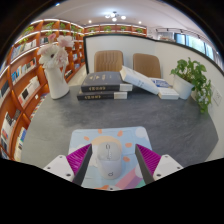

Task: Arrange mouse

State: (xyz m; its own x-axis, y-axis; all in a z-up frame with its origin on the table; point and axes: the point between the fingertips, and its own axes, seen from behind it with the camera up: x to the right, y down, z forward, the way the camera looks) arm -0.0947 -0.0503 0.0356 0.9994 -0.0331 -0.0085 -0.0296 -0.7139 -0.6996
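Observation:
A white computer mouse (108,158) lies on a pale blue mouse mat (95,136) with orange and pink patches, near the front of a grey table (170,120). My gripper (113,152) is open around it. The mouse stands between the two fingers, with the left magenta pad (82,157) close against its side. A narrow gap shows between it and the right pad (146,158). The mouse's rear end is hidden below the fingers.
Beyond the mat, a stack of dark books (103,86) sits mid-table, with white books (152,83) to its right. A white vase of flowers (56,76) stands at the left, a green plant (194,78) at the right. Two chairs (109,60) and bookshelves (24,72) lie behind.

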